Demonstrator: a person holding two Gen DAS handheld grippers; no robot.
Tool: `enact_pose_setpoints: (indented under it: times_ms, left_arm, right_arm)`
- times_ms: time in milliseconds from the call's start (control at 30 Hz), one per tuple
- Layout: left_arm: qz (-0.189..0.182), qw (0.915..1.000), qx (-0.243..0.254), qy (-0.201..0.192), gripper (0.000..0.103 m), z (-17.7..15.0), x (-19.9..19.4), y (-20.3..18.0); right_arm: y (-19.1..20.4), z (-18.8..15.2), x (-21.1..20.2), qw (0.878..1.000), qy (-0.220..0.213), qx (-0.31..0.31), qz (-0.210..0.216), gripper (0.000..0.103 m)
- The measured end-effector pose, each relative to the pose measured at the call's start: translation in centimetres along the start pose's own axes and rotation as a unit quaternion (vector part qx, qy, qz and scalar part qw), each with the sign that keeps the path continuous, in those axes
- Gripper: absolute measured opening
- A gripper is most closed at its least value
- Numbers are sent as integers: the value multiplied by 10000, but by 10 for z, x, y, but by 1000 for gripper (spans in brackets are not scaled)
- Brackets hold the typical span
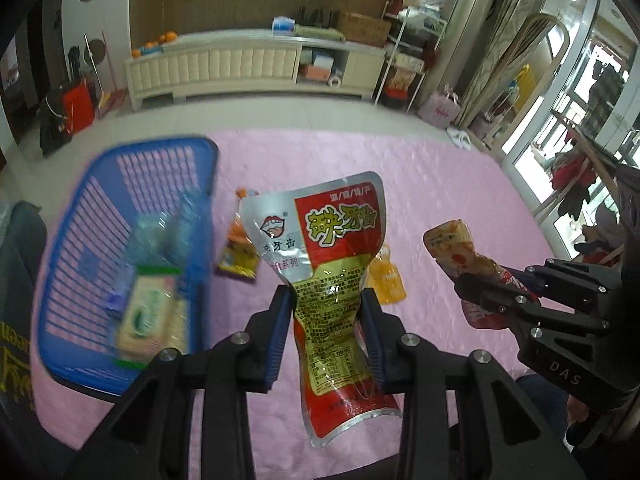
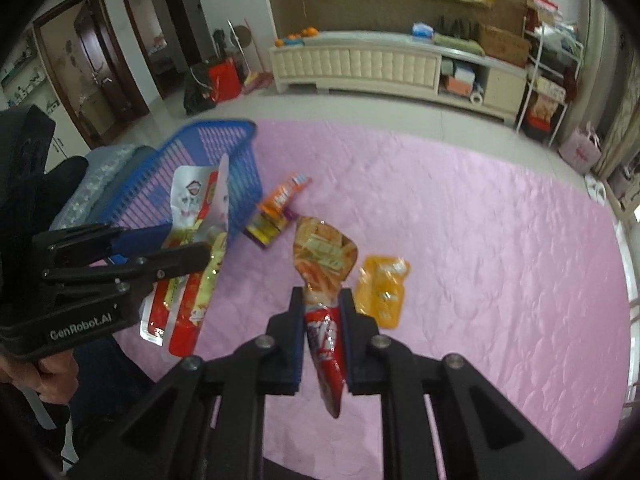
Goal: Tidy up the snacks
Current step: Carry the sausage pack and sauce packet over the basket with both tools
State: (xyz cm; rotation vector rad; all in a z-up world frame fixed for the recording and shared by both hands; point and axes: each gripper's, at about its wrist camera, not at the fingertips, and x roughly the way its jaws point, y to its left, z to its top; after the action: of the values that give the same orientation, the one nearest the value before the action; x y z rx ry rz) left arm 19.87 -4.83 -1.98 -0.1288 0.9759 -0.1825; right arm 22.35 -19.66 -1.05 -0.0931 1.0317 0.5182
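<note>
My left gripper (image 1: 326, 304) is shut on a red and silver snack pouch (image 1: 332, 248) and holds it upright above the pink cloth, right of the blue basket (image 1: 100, 216). It shows from the side in the right wrist view (image 2: 200, 252). My right gripper (image 2: 322, 300) is shut on a slim orange and red snack pack (image 2: 322, 264), also lifted; it appears in the left wrist view (image 1: 476, 296). The basket (image 2: 224, 148) holds a green and cream pack (image 1: 148, 312) and clear wrappers.
On the pink cloth (image 2: 480, 240) lie a yellow sachet (image 2: 382, 288) and an orange and purple snack pack (image 2: 276, 208) beside the basket. A grey cushion (image 2: 100, 176) lies left of the basket. A white cabinet (image 2: 360, 64) stands across the floor.
</note>
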Motion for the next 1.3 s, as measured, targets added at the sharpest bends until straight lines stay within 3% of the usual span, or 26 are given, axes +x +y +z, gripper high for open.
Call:
enact_pose_setpoints:
  times_ms: [267, 433, 700, 1100, 1200, 1300]
  left_arm:
    - [193, 9994, 124, -267, 32, 19, -37, 55]
    - [410, 9989, 85, -215, 32, 26, -42, 95]
    - [634, 9980, 31, -26, 32, 43, -29, 149]
    - [692, 9973, 73, 242, 33, 50, 9, 174]
    - [682, 9972, 100, 281, 35, 56, 19, 181]
    - [774, 9965, 92, 304, 46, 66, 29, 187]
  right_arm:
    - [45, 37, 1, 9989, -267, -101, 364, 19]
    - [73, 54, 19, 9980, -230, -200, 557, 19]
    - [99, 77, 58, 9970, 0, -234, 740, 19]
    - [123, 102, 105, 9949, 330, -342, 889, 19]
    - [122, 104, 113, 9954, 372, -352, 812, 19]
    - [118, 110, 116, 9959, 343, -226, 803, 19]
